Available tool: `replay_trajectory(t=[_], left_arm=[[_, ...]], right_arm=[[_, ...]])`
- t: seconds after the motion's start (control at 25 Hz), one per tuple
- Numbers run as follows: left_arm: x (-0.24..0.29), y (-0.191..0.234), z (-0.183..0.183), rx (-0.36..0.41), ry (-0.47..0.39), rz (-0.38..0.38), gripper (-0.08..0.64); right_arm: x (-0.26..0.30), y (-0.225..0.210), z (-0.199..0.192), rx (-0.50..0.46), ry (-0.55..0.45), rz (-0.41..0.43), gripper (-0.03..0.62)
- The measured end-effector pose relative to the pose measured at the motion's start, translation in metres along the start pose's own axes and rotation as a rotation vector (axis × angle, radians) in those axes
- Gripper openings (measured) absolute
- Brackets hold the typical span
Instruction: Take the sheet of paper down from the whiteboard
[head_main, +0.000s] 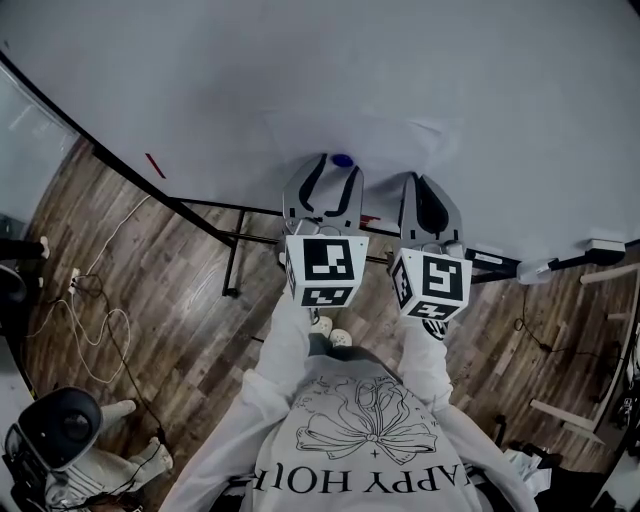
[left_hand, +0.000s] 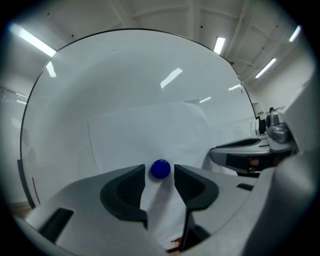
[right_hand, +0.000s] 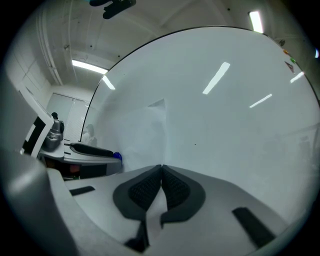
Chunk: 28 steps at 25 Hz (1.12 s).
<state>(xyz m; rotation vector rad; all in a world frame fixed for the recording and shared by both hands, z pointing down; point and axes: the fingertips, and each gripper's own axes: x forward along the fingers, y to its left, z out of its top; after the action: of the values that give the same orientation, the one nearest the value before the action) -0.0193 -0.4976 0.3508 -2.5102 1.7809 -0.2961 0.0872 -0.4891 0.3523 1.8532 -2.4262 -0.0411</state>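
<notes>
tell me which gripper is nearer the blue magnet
Left. The left gripper has its open jaws either side of the blue magnet, not touching it. The right gripper is off to the magnet's right, shut on the edge of the sheet of paper.

Below the left gripper (head_main: 333, 168) and the right gripper (head_main: 418, 178) there is a dark wooden floor (head_main: 180, 300). Well to the left of the left gripper, a white cable (head_main: 100, 335) lies on it in loose loops. Lower on that same side stands a black round device (head_main: 60, 428). To the right of the right gripper, some light wooden slats (head_main: 565, 412) lie near a thin black cable (head_main: 535, 335). High above both tools, long ceiling lamps (left_hand: 219, 45) are lit.
</notes>
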Motion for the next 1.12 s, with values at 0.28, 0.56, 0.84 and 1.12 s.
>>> replay_trajectory(t=[0.28,0.56,0.84,1.12], left_arm=[[0.001,0.004,-0.003,-0.006,0.014,0.017,0.14],[0.003,0.0,-0.003,-0.034,0.026,0.006,0.117],[-0.001,0.004,-0.002,-0.098,0.03,-0.018,0.112],[-0.015,0.015,0.003,-0.116,0.016,0.007,0.112]], right_arm=[[0.001,0.004,0.0,-0.012,0.003,-0.002,0.005],[0.001,0.002,0.001,-0.004,0.001,-0.003,0.003],[-0.002,0.004,0.003,0.004,0.001,-0.018,0.002],[-0.014,-0.017,0.009,0.023,-0.013,-0.071,0.002]])
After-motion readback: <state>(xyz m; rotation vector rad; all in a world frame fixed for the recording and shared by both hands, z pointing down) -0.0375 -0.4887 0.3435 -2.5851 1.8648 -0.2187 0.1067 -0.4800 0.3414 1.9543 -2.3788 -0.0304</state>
